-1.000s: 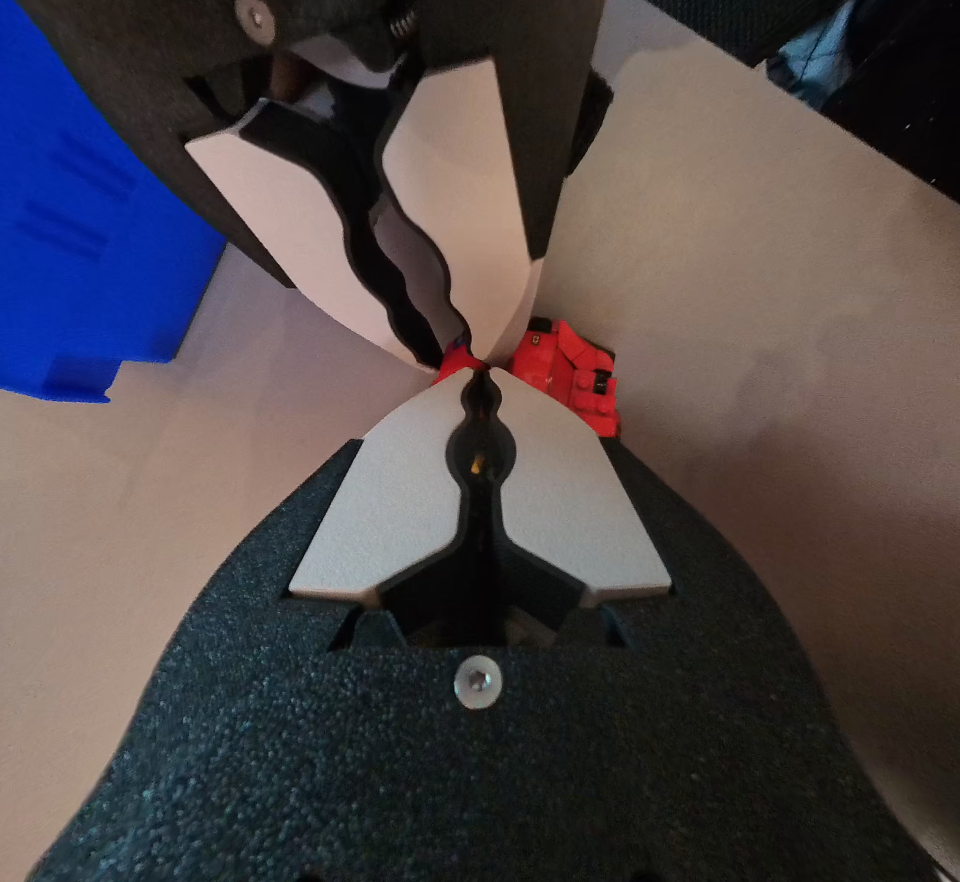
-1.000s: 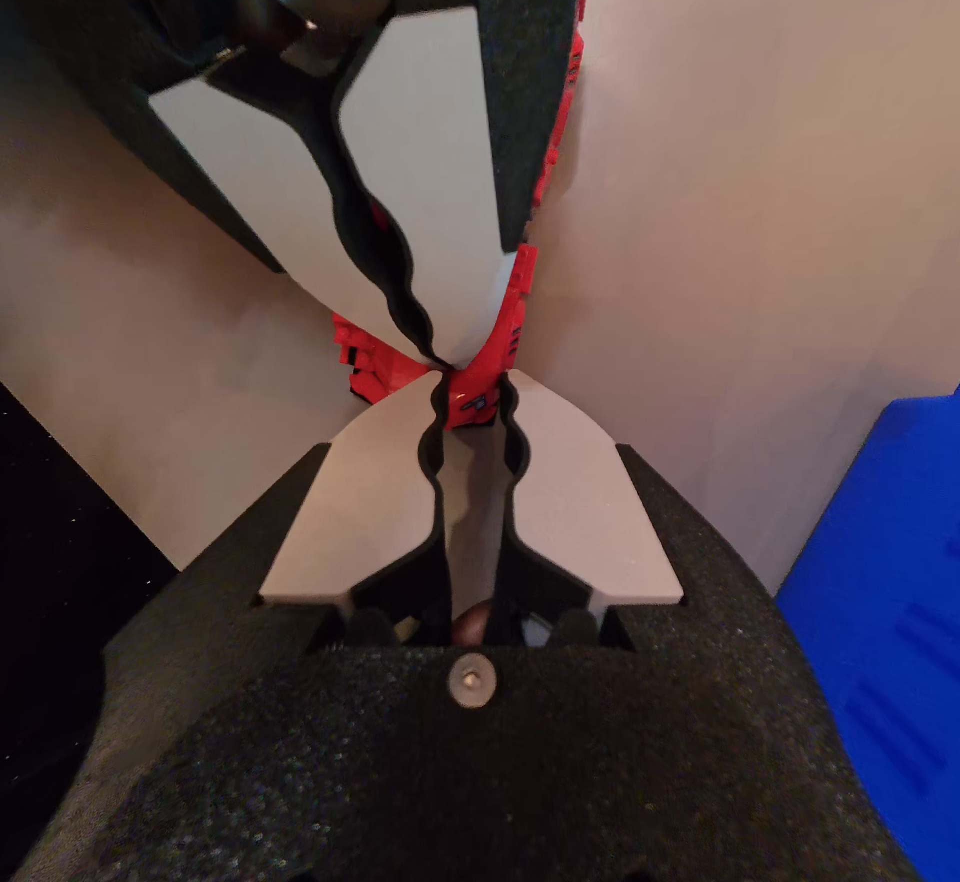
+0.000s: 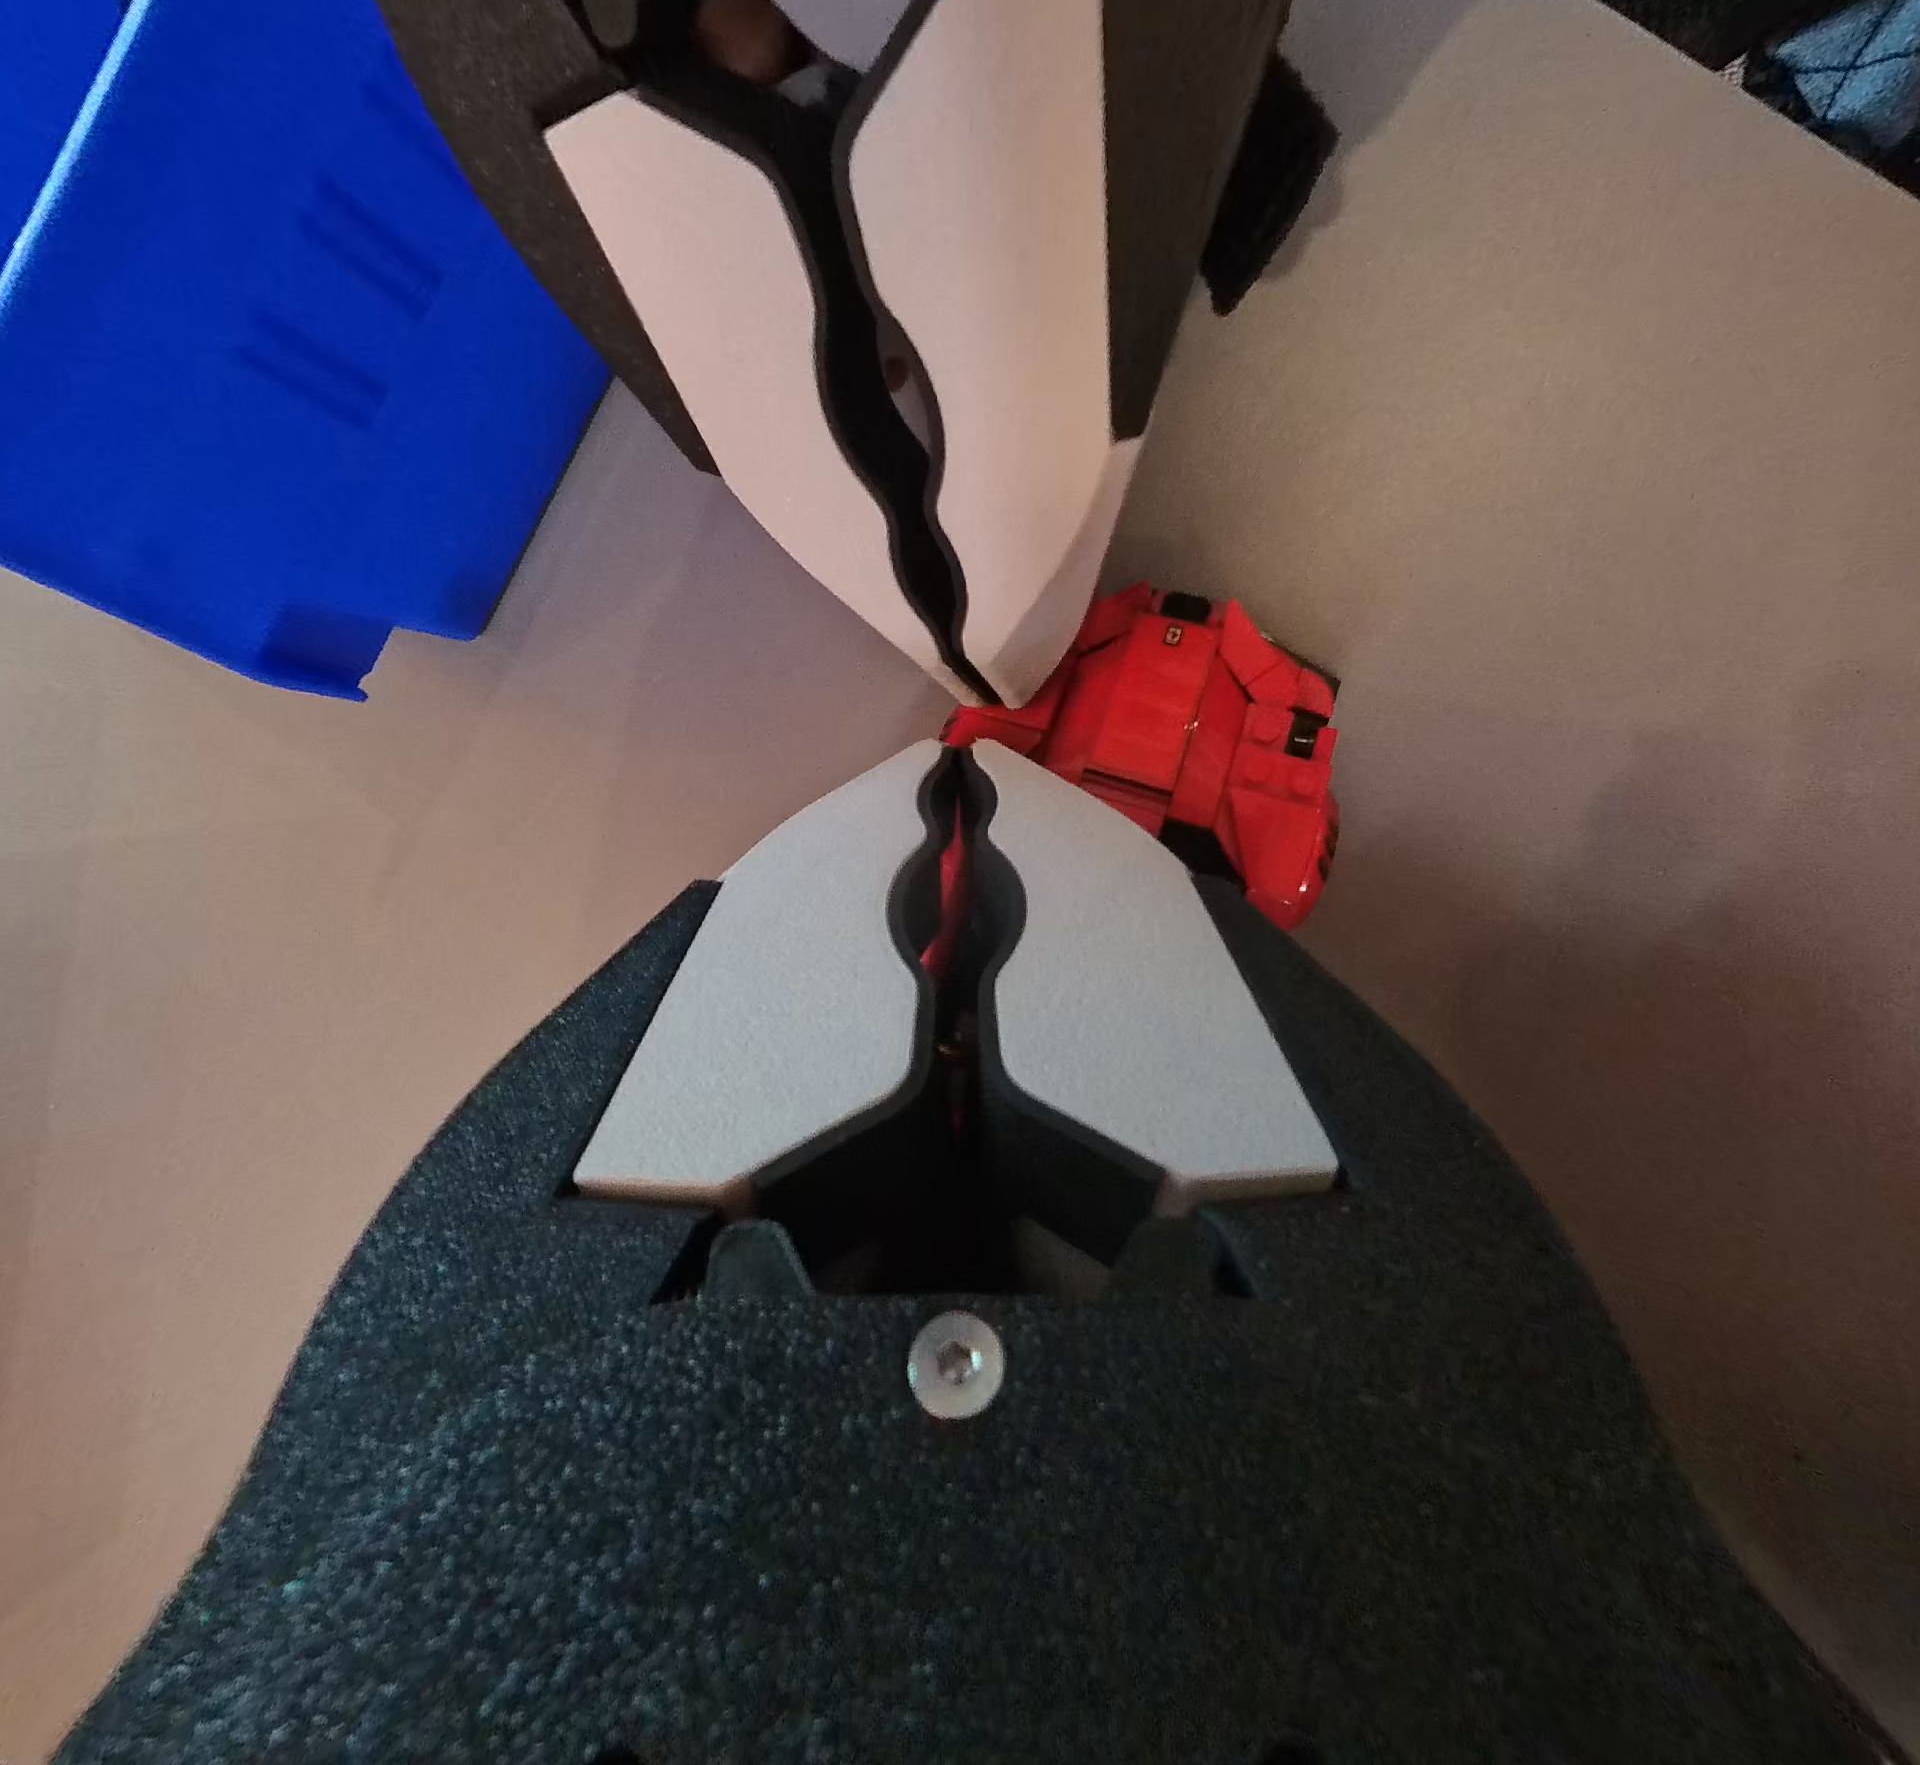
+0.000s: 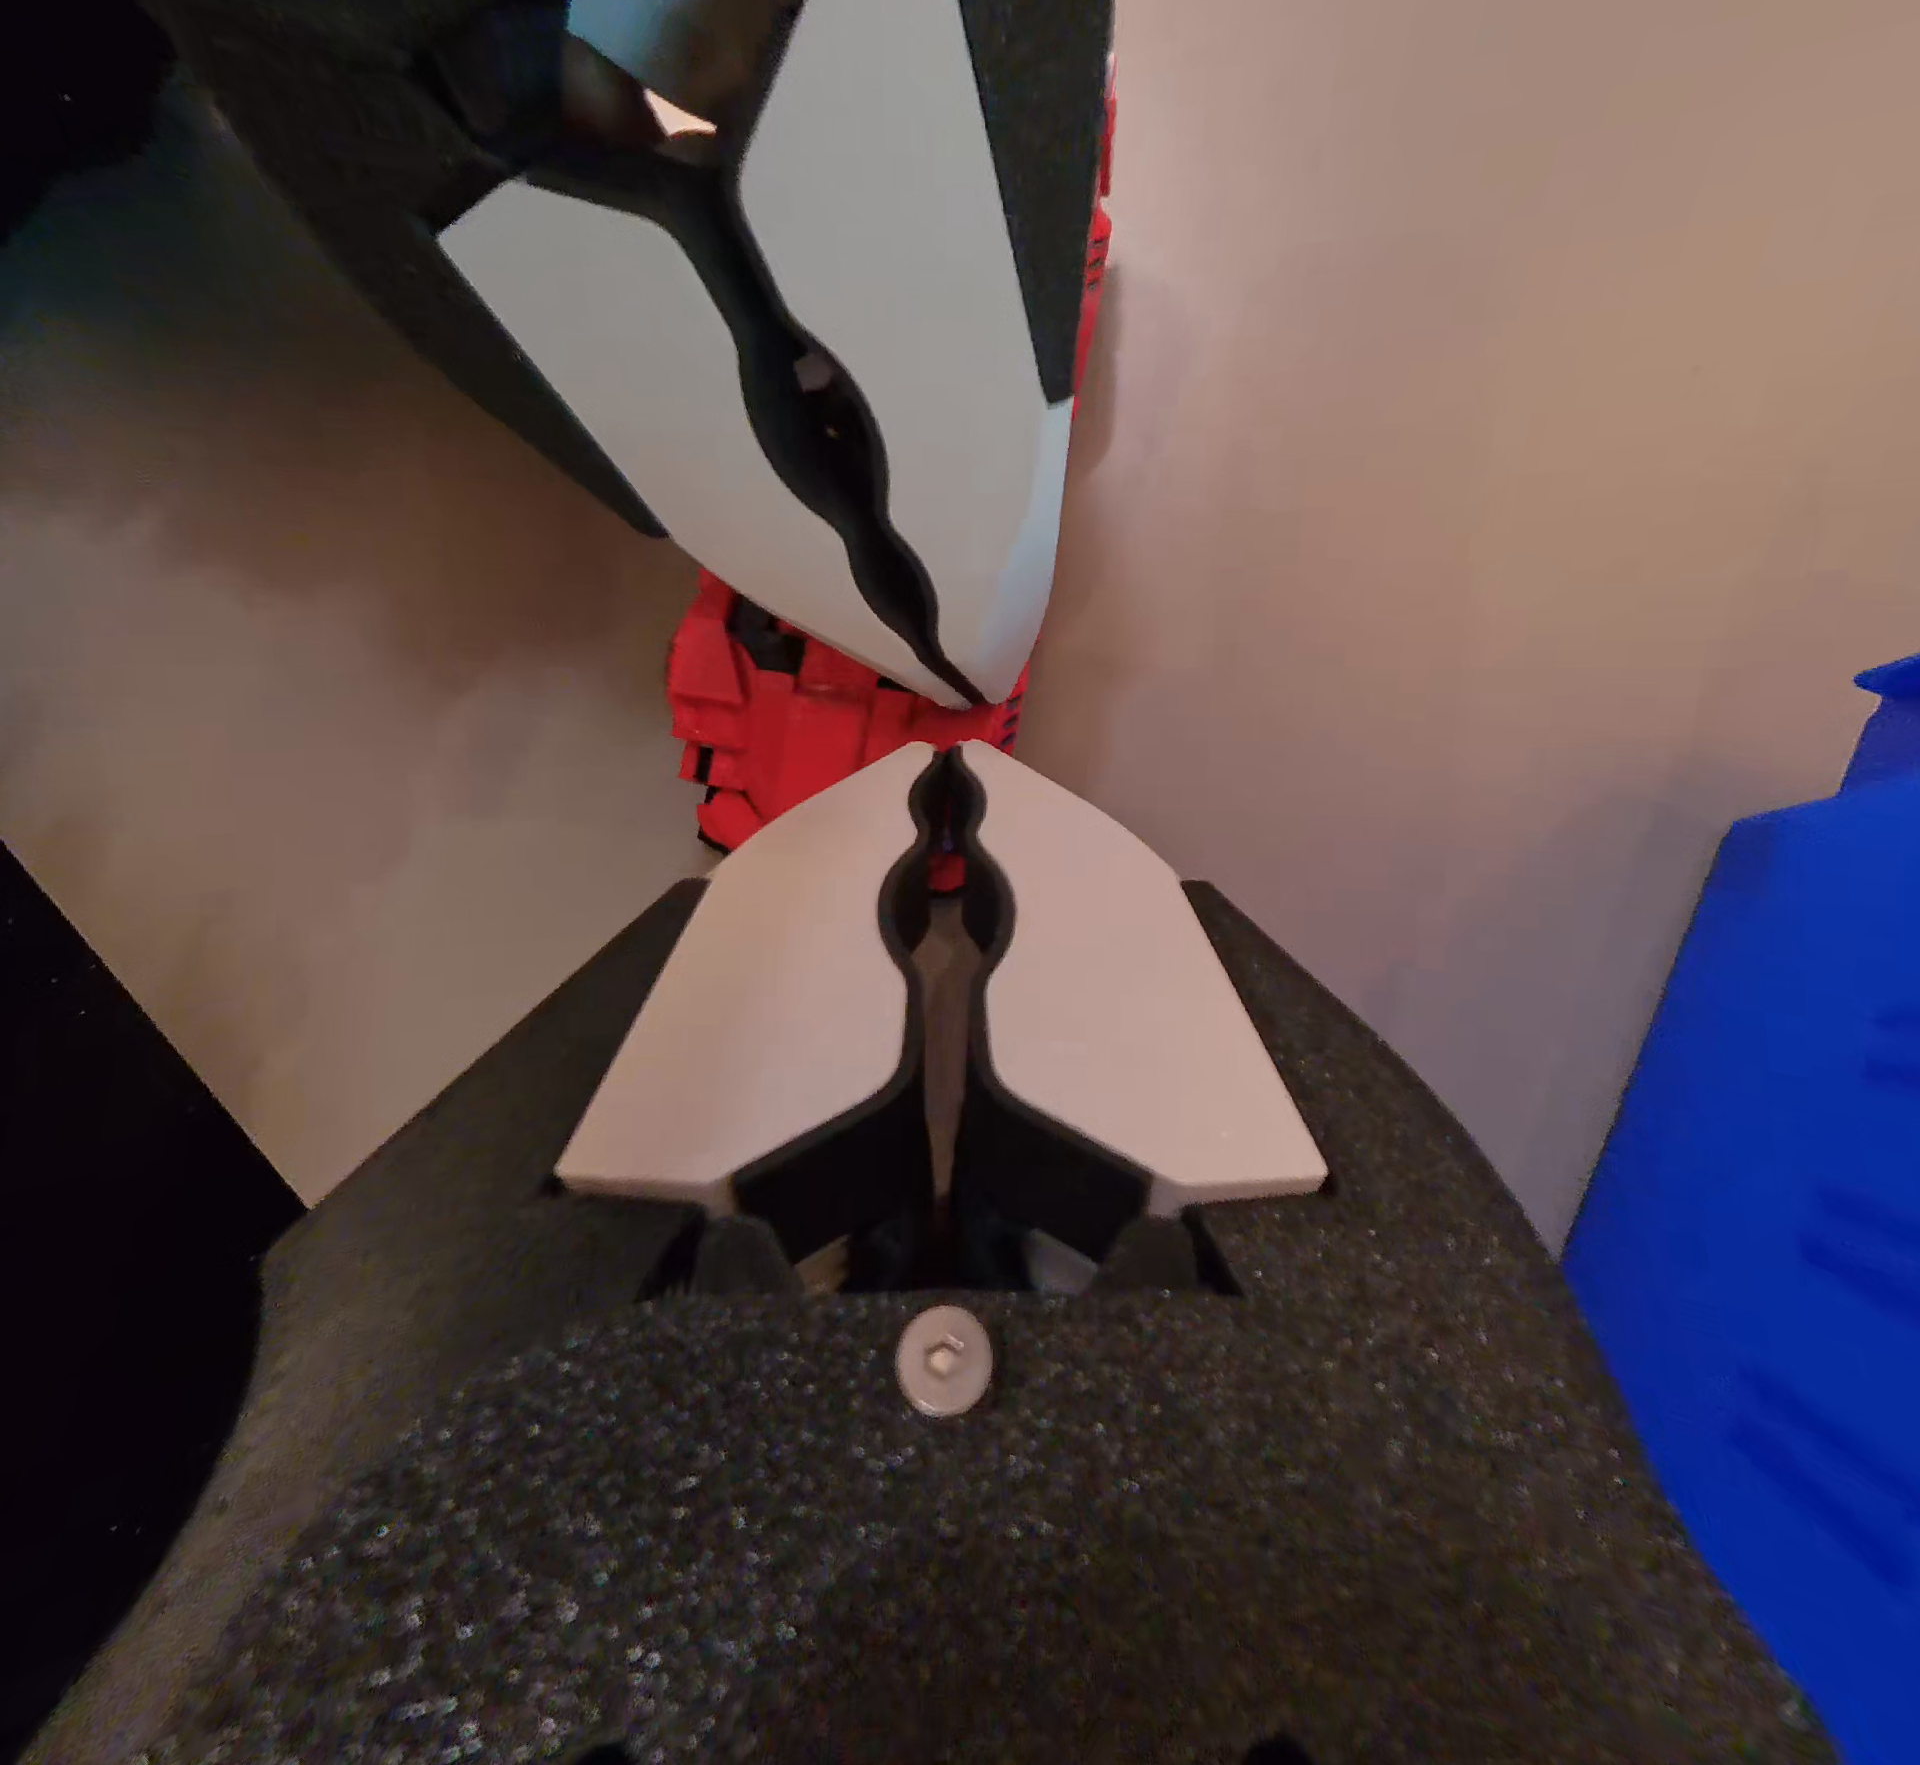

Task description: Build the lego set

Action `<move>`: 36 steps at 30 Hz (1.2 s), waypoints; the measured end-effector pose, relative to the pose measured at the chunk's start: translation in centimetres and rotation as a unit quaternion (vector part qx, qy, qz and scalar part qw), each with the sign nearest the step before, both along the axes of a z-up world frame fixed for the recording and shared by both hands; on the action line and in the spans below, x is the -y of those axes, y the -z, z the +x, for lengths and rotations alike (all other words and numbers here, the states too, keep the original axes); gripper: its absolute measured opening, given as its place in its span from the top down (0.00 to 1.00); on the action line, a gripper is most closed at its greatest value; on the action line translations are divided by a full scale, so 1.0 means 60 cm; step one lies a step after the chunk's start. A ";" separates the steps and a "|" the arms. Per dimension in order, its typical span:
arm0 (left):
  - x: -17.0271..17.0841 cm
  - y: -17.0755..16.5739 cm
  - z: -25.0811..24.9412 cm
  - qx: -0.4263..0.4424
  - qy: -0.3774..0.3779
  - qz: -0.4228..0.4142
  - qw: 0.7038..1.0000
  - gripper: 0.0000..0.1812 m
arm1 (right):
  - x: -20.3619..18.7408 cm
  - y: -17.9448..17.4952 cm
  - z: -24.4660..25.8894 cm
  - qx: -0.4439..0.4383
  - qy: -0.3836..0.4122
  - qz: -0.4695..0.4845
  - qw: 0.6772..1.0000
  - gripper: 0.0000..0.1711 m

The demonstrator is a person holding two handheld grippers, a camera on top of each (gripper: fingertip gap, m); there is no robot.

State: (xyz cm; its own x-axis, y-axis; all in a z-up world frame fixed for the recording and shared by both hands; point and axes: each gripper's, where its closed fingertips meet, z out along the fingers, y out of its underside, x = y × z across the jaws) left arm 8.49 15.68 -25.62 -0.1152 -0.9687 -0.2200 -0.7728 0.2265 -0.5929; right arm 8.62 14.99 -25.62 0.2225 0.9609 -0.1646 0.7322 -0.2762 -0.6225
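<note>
Left tool [image 3: 961,754] nearly closed on a red sliver, right tool [image 4: 948,757] pinched at its tip, tips meeting nose to nose, red lego model [image 3: 1195,749] at one o'clock on beige counter [image 3: 1558,572], blue bin [image 3: 260,344] at ten o'clock.

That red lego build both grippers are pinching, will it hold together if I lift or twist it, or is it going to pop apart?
The red lego build looks stiff but made of many small clipped pieces, so twisting may well pop some off. Both the left gripper and right gripper seem to pinch only thin edges at their tips, so it could pivot or slip. It is probably light.
</note>
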 end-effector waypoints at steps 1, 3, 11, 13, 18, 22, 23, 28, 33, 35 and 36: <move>0.000 0.000 0.000 0.000 -0.001 0.001 1.000 1.00 | 0.001 0.000 0.000 0.002 0.000 0.002 1.000 1.00; 0.000 0.000 0.000 0.001 -0.002 0.003 1.000 1.00 | 0.002 0.000 -0.002 0.005 0.000 0.009 1.000 1.00; 0.000 0.000 0.000 0.001 -0.005 0.011 1.000 1.00 | 0.001 0.001 -0.011 0.007 0.006 0.053 0.999 1.00; 0.000 0.000 0.000 0.003 -0.006 0.011 1.000 1.00 | 0.000 0.000 -0.011 -0.009 0.013 0.060 0.998 1.00; 0.000 0.000 0.000 0.004 -0.005 0.015 1.000 1.00 | 0.000 -0.001 -0.012 -0.093 0.030 0.084 0.992 1.00; 0.000 0.000 0.000 0.003 -0.005 0.015 1.000 1.00 | -0.001 -0.001 -0.014 -0.125 0.046 0.103 0.986 1.00; 0.000 0.000 0.000 0.002 -0.006 0.015 1.000 1.00 | -0.001 -0.001 -0.014 -0.131 0.048 0.104 0.985 1.00; 0.000 0.000 0.000 0.002 -0.006 0.016 1.000 1.00 | -0.002 -0.001 -0.013 -0.150 0.057 0.106 0.981 0.99; 0.000 0.000 0.001 0.002 -0.006 0.017 1.000 1.00 | -0.002 0.000 -0.013 -0.148 0.059 0.128 0.979 0.99; 0.000 0.000 0.001 0.003 -0.007 0.017 1.000 1.00 | -0.002 0.000 -0.013 -0.148 0.059 0.128 0.979 0.99; 0.000 0.000 0.001 0.003 -0.008 0.017 1.000 1.00 | -0.002 0.000 -0.013 -0.148 0.059 0.128 0.979 0.99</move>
